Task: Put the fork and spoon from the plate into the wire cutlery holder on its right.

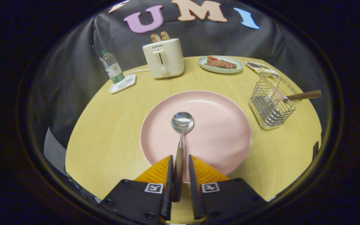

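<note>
One utensil filed: a wooden-handled piece, presumably the fork, leans in the wire cutlery holder. Outstanding: spoon on pink plate, handle between my tool's narrowly parted fingers; whether they pinch it I cannot tell.

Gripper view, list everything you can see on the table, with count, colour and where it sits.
Table: one, light wood, round.
Plate: one, pink, ahead of the fingers.
Spoon: one, silver bowl on the plate, wooden handle running back between the fingers.
Wire cutlery holder: one, silver, right of the plate, a wooden handle sticking out of it.
Toaster: one, cream, beyond the plate.
Bottle: one, clear, green cap, left of the toaster.
Food plate: one, pale green, right of the toaster.
Gripper: one, fingers close either side of the spoon handle; contact unclear.
</note>
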`<state>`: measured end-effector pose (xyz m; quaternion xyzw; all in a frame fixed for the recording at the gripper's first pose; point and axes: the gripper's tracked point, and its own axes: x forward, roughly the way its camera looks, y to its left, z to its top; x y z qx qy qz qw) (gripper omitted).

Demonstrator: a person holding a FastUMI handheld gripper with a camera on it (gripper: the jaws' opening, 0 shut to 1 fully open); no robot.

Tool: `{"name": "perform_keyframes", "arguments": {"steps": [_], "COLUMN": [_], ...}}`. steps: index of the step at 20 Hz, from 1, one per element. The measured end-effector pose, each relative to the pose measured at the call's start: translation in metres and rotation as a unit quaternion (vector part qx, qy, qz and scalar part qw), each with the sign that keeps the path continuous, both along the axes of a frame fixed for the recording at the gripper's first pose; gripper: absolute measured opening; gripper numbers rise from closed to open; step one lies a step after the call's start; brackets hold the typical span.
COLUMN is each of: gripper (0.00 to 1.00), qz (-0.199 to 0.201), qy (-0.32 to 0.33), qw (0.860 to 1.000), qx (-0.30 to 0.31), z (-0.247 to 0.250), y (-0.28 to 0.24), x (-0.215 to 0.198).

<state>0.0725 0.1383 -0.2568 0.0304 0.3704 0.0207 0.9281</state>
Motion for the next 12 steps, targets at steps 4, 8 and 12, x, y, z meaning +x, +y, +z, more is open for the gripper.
{"name": "perform_keyframes", "arguments": {"steps": [4,8,12], "gripper": [0.1,0.03,0.03], "qz": [-0.011,-0.011,-0.018], "qy": [0.001,-0.009,-0.008], "qw": [1.0,1.0,1.0], "qx": [-0.015,-0.018,0.0], "z": [0.003,0.009,0.02], "y": [-0.006,-0.014,-0.022], "x": [-0.003,-0.01,-0.017]}}
